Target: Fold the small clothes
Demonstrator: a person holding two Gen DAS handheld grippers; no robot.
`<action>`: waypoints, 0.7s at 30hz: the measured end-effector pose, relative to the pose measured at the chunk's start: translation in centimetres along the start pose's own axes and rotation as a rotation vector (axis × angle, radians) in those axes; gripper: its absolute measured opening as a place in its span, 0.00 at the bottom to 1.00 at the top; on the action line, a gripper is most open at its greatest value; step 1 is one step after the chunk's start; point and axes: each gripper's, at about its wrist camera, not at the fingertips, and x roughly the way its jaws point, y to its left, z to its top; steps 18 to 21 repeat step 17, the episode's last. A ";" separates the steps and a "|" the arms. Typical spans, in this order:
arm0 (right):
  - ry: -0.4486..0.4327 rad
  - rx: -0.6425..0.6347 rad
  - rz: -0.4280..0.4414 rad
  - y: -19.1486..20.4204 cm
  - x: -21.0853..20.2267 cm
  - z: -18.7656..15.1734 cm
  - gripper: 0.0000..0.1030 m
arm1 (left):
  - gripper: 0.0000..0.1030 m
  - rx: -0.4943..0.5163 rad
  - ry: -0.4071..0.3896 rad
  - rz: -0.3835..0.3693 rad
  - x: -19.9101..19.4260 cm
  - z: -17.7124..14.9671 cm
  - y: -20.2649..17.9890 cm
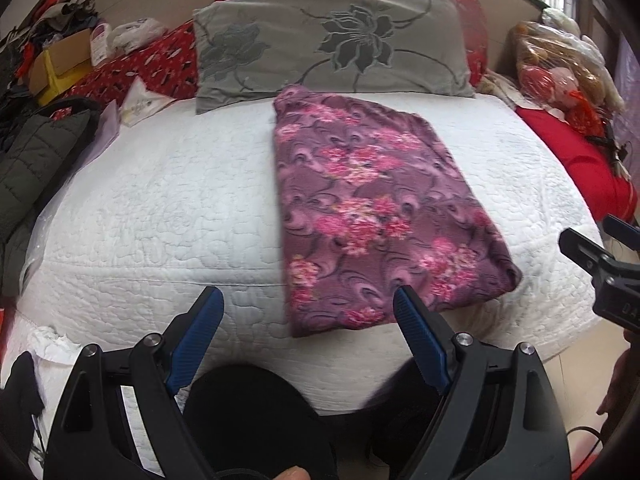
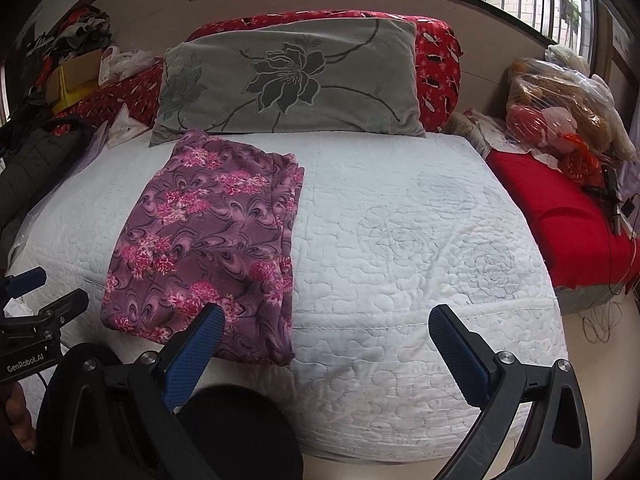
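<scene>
Purple floral garment (image 1: 372,208) lies folded, rectangular, flat.

- Left gripper (image 1: 308,300): jaws spread wide, nothing between the blue pads, angled downward.
- Right gripper (image 2: 326,318): jaws likewise spread wide and empty, tilted down beside the left.

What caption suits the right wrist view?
Open right gripper above a folded floral garment on the white quilt.
</scene>
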 end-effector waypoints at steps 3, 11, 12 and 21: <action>-0.001 0.014 -0.001 -0.5 -0.2 0.0 1.00 | 0.85 0.019 -0.007 -0.011 -0.3 0.0 -0.7; 0.000 0.038 -0.010 -1.3 -0.3 0.0 0.99 | 0.85 0.012 0.002 -0.037 -0.5 -0.1 -1.2; 0.001 0.041 -0.009 -1.3 -0.3 0.0 1.00 | 0.85 0.010 0.000 -0.042 -0.6 -0.1 -1.2; 0.007 0.042 -0.012 -1.3 -0.1 0.0 1.00 | 0.85 0.012 -0.014 -0.052 -1.0 -0.1 -1.8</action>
